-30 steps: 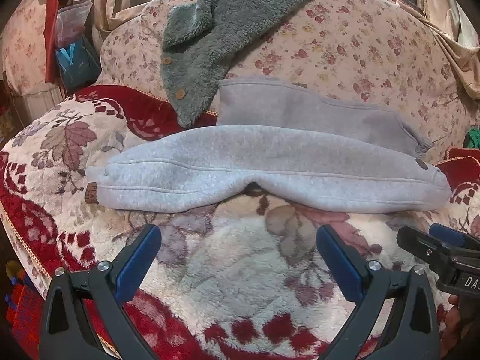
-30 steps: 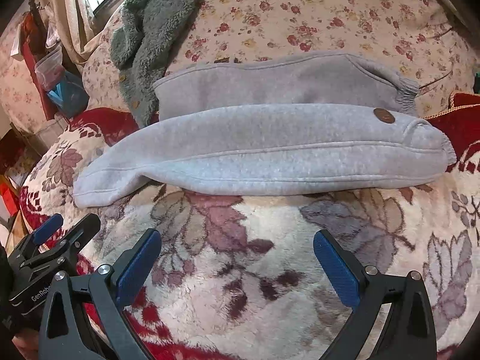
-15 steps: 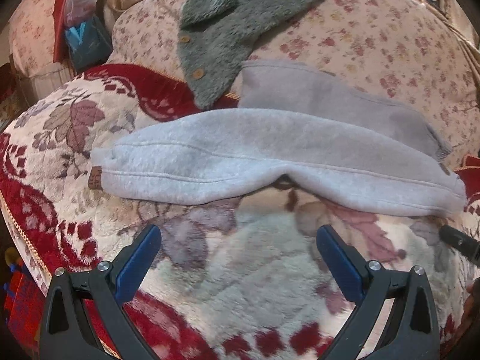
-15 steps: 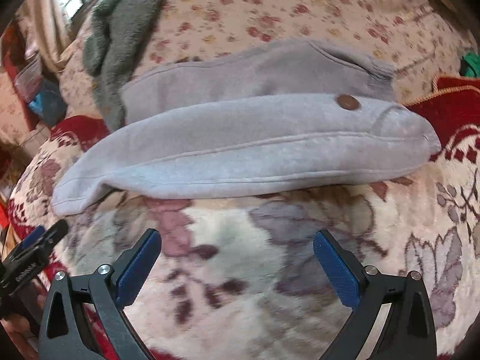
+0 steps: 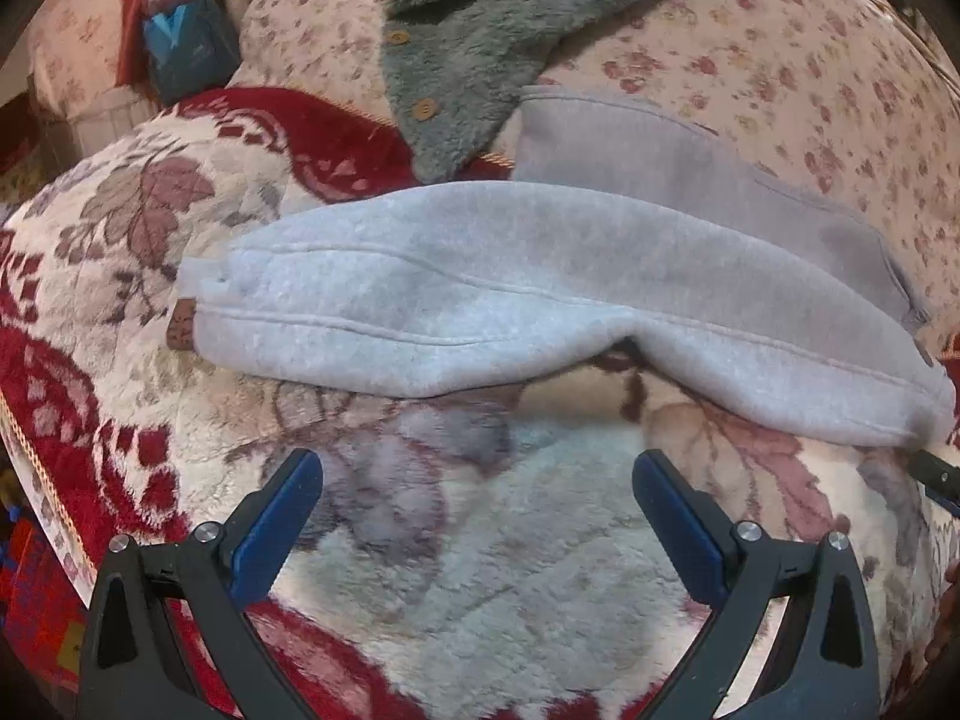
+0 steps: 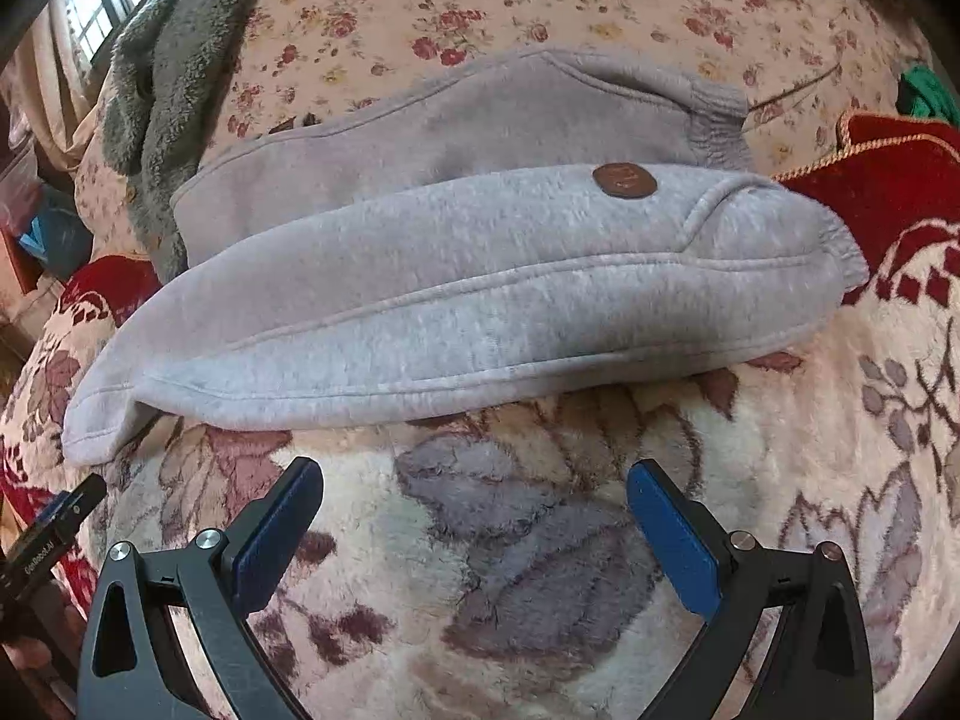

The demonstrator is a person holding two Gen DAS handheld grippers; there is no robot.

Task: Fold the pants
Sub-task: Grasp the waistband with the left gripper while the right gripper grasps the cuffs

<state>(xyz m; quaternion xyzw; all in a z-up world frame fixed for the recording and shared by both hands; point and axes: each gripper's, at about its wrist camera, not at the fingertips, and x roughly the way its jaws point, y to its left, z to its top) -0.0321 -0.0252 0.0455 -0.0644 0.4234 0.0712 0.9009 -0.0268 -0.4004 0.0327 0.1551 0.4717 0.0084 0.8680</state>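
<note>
Both pairs of fingers are spread wide apart and hold nothing: my left gripper [image 5: 477, 504] and my right gripper [image 6: 474, 510] each hover over the fleecy floral blanket [image 5: 510, 570], just near of the cloth. Beyond them lie the grey pants [image 6: 456, 300], already doubled leg on leg, their long axis running left to right across my reach. Cuffs point left, with a small brown tag [image 5: 180, 329] at that end; the waistband with its round brown patch [image 6: 624, 180] sits at the right end. My left fingers are nearer the cuff half, my right nearer the waist half, so each end has its own hand. Judging by that, the next fold would bring one end over the other. A second, darker grey garment [image 6: 432, 132] lies just far of the pants and touching them; where one ends under the other I cannot tell. Farther off, a fuzzy green-grey cardigan [image 5: 480, 48] is cut off by the frame
</note>
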